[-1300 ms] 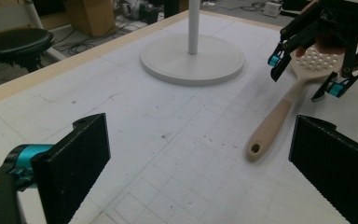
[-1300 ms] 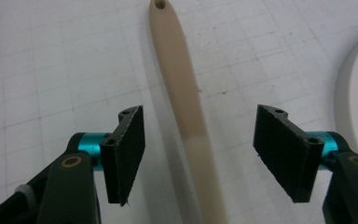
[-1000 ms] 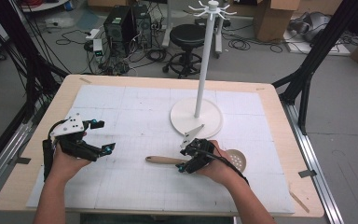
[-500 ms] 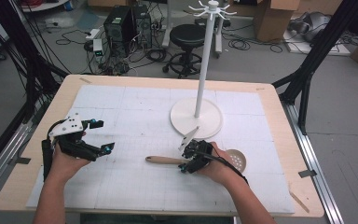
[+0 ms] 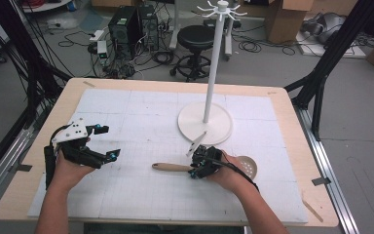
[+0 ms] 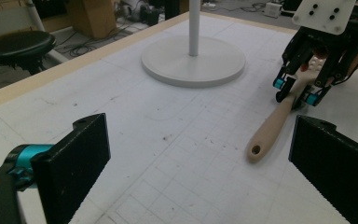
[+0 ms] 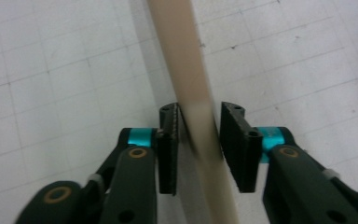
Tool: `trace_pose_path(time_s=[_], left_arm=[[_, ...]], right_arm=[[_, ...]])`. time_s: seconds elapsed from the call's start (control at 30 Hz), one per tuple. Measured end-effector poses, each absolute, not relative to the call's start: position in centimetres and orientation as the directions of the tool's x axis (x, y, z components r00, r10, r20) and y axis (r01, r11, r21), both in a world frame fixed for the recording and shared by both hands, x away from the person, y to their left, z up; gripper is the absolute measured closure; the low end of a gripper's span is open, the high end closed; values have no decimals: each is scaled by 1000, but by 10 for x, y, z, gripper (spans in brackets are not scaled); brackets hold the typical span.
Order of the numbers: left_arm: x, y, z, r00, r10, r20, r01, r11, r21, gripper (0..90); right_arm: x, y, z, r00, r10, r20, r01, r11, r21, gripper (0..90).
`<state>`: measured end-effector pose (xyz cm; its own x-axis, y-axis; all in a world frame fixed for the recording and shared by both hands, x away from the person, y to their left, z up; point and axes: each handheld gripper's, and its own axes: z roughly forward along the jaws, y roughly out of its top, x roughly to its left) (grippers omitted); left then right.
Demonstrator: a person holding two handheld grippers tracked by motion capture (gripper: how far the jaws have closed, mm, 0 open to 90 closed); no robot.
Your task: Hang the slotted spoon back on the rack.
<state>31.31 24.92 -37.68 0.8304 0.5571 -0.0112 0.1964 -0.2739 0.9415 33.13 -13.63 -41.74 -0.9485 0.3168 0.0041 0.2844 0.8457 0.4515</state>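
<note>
High view: the slotted spoon (image 5: 209, 167) lies flat on the counter (image 5: 141, 122) in front of the white hook stand (image 5: 205, 117), the right gripper (image 5: 198, 163) set over its wooden handle, the left gripper (image 5: 108, 142) well apart with fingers spread wide and empty. Left gripper view: the handle end (image 6: 261, 140) rests on the mat, not yet lifted. Right gripper view: the fingers (image 7: 170, 140) have just been closing and now flank the handle closely, so a lift seems next.
</note>
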Motion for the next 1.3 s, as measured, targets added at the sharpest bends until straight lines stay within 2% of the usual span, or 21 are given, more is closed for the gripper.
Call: trace_pose_path(time_s=[0.2, 0.37, 0.63, 1.03, 1.3], left_arm=[[313, 249, -377, 833, 554, -5, 194, -282, 940, 58], [313, 249, -376, 830, 557, -7, 193, -276, 942, 58], [313, 251, -376, 829, 560, -8, 192, -270, 943, 58], [312, 254, -374, 823, 568, -9, 187, -256, 948, 58], [312, 254, -374, 824, 567, -9, 187, -256, 948, 58]], right_arm=[[328, -134, -417, -959, 282, -26, 242, 864, 442, 756], [325, -134, -414, -956, 291, -46, 241, 861, 449, 761], [325, -155, -386, -942, 333, -51, 247, 786, 567, 762], [323, -181, -338, -929, 366, -54, 205, 632, 747, 764], [322, -197, -318, -928, 371, -28, 190, 536, 823, 764]])
